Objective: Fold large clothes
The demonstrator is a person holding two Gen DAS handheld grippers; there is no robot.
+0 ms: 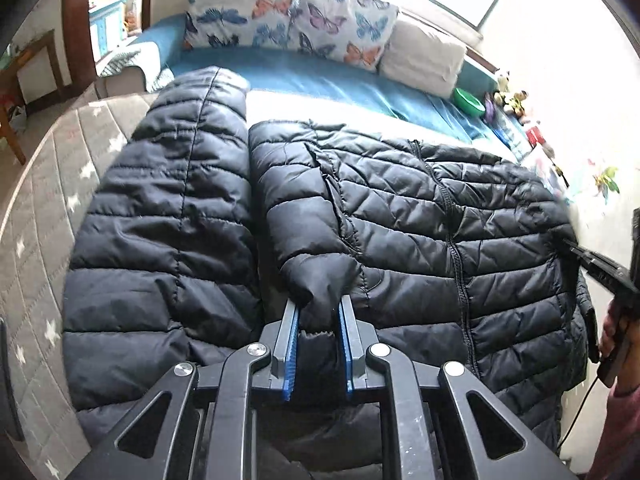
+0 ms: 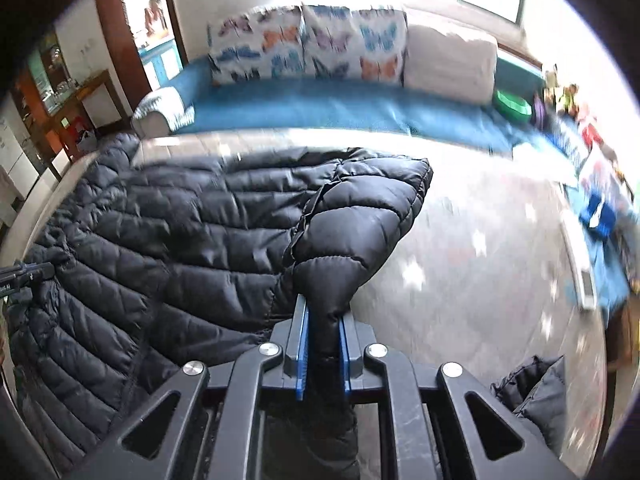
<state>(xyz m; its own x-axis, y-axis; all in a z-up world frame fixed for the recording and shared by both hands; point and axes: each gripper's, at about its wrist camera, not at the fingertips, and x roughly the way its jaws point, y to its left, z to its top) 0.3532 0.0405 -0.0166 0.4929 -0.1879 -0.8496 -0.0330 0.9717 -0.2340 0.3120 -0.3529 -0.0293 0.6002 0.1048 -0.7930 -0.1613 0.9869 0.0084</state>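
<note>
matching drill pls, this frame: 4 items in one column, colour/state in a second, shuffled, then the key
Items
1. puffer jacket
2. left gripper
3. bowl
4. front pillows

Colour or state
A. green, at the far edge of the blue sheet
B. white with a butterfly print
C. black, quilted, spread over the star-patterned bed cover
D. shut on a fold of padded fabric

Pairs: 1-C, 2-D, 3-A, 4-B

The right gripper would also fit D: it is shut on a bunched part of the same jacket.
</note>
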